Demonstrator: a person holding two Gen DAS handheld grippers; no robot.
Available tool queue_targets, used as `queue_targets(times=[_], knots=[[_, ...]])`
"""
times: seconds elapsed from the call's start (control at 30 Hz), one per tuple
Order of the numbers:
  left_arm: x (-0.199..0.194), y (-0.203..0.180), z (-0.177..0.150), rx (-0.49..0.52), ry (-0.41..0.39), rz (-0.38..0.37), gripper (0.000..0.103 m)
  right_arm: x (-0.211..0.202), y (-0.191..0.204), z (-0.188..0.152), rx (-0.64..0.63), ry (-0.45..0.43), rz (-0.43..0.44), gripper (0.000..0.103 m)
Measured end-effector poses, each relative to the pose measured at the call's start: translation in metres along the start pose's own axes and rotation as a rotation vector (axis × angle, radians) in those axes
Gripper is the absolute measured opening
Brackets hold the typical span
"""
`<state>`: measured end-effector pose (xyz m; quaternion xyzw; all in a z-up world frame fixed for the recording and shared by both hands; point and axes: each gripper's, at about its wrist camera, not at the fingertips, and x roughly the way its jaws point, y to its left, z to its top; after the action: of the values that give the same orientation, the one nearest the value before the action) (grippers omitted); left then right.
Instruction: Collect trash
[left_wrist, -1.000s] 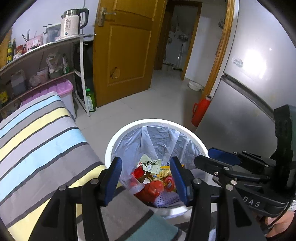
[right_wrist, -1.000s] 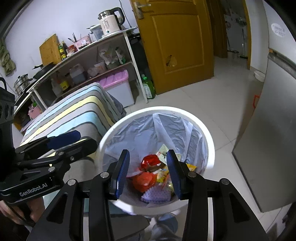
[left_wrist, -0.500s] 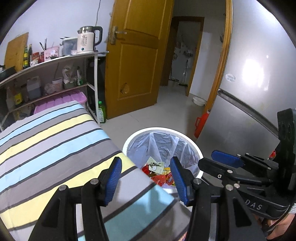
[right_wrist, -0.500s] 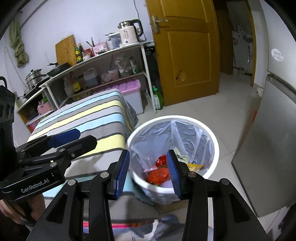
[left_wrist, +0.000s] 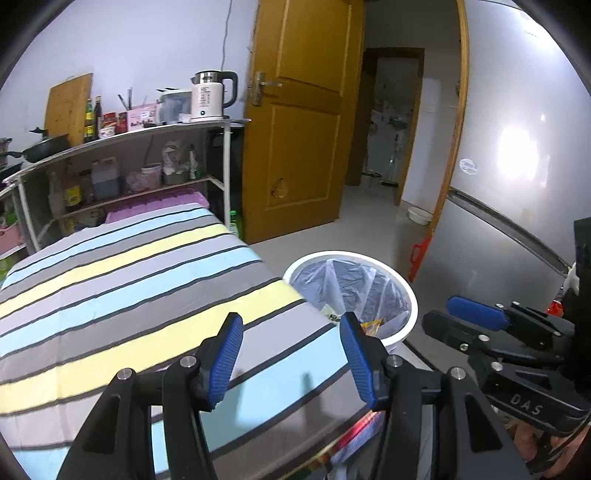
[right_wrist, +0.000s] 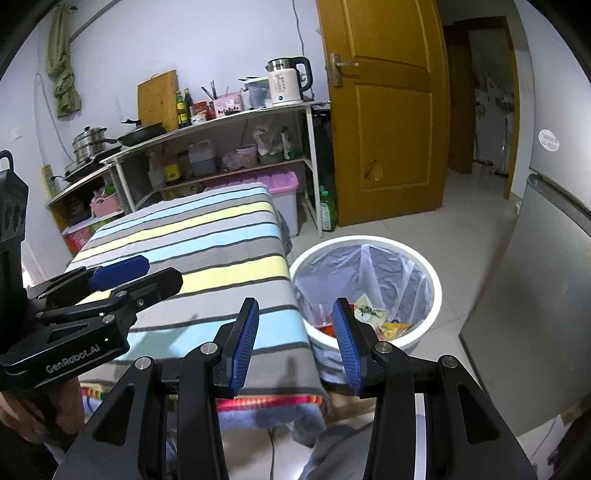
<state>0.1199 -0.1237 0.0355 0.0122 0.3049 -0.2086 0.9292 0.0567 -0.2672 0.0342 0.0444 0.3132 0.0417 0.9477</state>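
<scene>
A white trash bin (left_wrist: 351, 254) (right_wrist: 369, 240) with a clear liner stands on the floor at the table's far right corner. Red and yellow wrappers (right_wrist: 369, 314) (left_wrist: 371, 325) lie at its bottom. My left gripper (left_wrist: 290, 317) (right_wrist: 162, 269) is open over the striped tablecloth (left_wrist: 129, 277) (right_wrist: 207, 236), with nothing between its blue pads. My right gripper (right_wrist: 295, 302) (left_wrist: 443, 312) is open too and holds nothing. It hangs over the cloth's corner, short of the bin. No loose trash shows on the cloth.
A silver fridge (left_wrist: 517, 221) (right_wrist: 554, 277) stands close on the right of the bin. A wooden door (left_wrist: 303, 147) and a shelf rack with a kettle (right_wrist: 288, 88) lie behind. A pink box (right_wrist: 284, 184) and a green bottle (right_wrist: 327, 214) sit under the rack.
Both grippers have drawn back and up from above the bin. The bin now looks smaller and farther off, and the striped cloth fills the foreground. Their jaws stand as wide as before.
</scene>
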Motion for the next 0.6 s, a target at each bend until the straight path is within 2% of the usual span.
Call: queue_targets(times=[0.33, 0.6], knots=[[-0.038, -0.004, -0.025, -0.001, -0.031, 0.045, 0.054, -0.024, 0.010, -0.022, -0.032, -0.021, -0.002, 0.043], [-0.052, -0.004, -0.039, -0.010, -0.030, 0.041, 0.054, -0.030, 0.014, -0.032, -0.051, -0.029, -0.014, 0.043]])
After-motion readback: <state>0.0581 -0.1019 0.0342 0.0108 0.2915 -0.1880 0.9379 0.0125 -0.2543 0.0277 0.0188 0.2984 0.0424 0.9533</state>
